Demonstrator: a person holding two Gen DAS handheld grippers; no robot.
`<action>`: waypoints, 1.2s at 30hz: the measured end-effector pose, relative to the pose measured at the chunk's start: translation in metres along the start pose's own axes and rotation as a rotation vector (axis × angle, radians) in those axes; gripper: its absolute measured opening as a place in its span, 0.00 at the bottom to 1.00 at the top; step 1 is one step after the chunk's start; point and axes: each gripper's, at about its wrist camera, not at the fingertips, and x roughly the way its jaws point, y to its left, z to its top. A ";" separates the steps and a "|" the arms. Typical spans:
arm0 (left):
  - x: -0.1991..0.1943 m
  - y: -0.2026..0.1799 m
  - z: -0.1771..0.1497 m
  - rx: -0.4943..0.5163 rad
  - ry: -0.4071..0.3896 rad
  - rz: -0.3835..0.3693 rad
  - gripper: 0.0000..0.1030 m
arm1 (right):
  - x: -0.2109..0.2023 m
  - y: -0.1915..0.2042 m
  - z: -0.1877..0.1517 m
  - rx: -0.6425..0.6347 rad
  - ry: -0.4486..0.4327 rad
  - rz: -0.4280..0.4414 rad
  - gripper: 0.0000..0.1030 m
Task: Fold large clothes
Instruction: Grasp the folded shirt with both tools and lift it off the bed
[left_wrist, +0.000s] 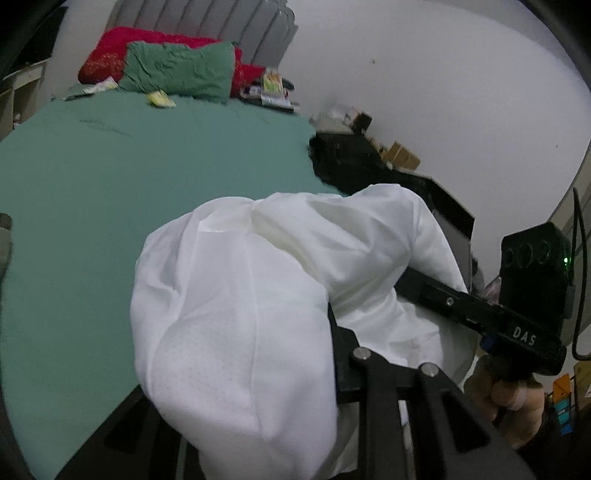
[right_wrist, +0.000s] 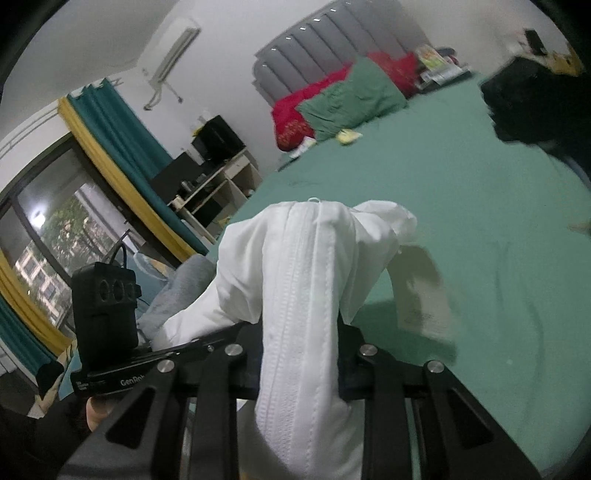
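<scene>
Green bed (left_wrist: 92, 184) lies bare as the folding surface, white jacket (left_wrist: 240, 314) held above its near edge w/ both tongs, left gripper (left_wrist: 325, 325) & right gripper (right_wrist: 301, 343) each clamped on fabric, prob. to spread it flat.

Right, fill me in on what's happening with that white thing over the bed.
A person is holding a gripper in each hand, and both are clamped on a white garment above a bed with a green sheet. The right gripper pinches it along the zipper; the left gripper is mostly buried under bunched fabric. The garment hangs in folds from both grips, not yet laid flat. Green and red pillows sit by the headboard.
</scene>
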 end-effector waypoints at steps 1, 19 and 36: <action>-0.007 0.003 0.003 0.001 -0.013 0.003 0.23 | 0.004 0.013 0.005 -0.020 -0.004 0.006 0.23; -0.180 0.132 0.044 -0.038 -0.258 0.119 0.23 | 0.111 0.218 0.059 -0.236 -0.002 0.174 0.23; -0.286 0.308 0.057 -0.186 -0.271 0.339 0.23 | 0.303 0.346 0.032 -0.059 0.133 0.404 0.23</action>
